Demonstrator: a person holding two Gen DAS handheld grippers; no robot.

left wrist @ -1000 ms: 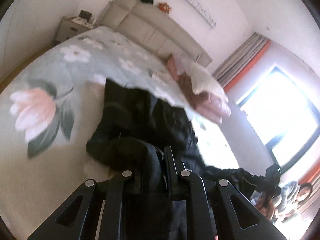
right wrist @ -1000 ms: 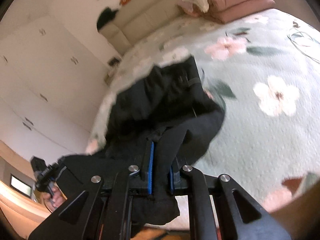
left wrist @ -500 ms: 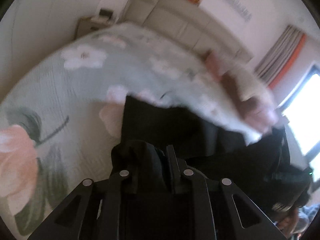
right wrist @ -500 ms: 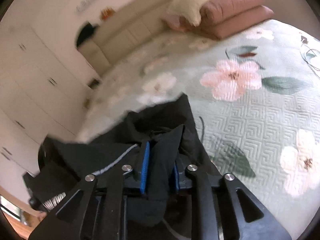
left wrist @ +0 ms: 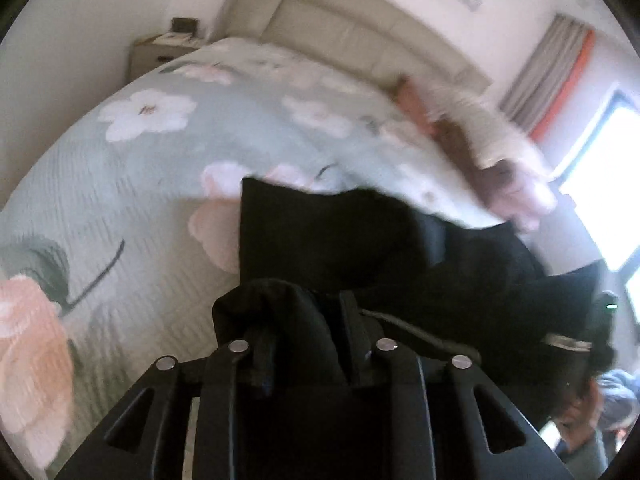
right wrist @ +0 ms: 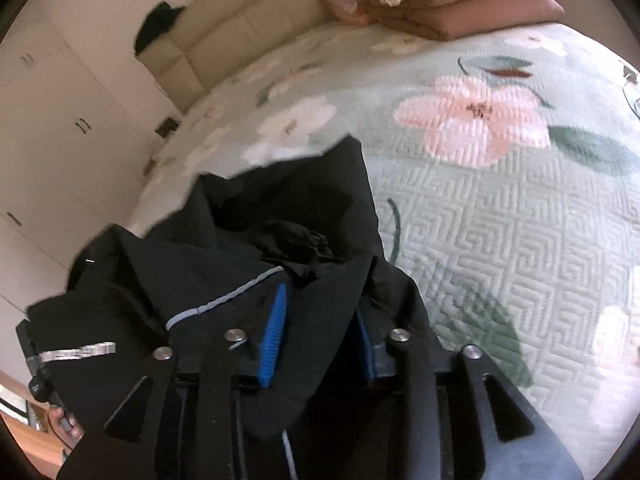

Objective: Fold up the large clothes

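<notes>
A large black garment (left wrist: 352, 240) lies bunched on the floral bedspread (left wrist: 132, 184). It also shows in the right wrist view (right wrist: 288, 200), with a grey piping line and a reflective strip. My left gripper (left wrist: 308, 312) is shut on a bunch of the black cloth and holds it just above the bed. My right gripper (right wrist: 320, 312), with blue pads (right wrist: 274, 332), is shut on another fold of the same garment. The cloth hangs stretched between the two grippers.
A beige padded headboard (left wrist: 360, 36) runs along the far side. Folded pink quilts and a cream pillow (right wrist: 460, 4) lie at the head of the bed. A nightstand (left wrist: 160, 52) stands at the left, white wardrobes (right wrist: 48, 120) beyond. A window (left wrist: 612, 160) is bright at the right.
Both grippers, still clamped on the garment, have moved forward over the bed and come lower. The black cloth has been carried with them and spread further onto the bedspread.
</notes>
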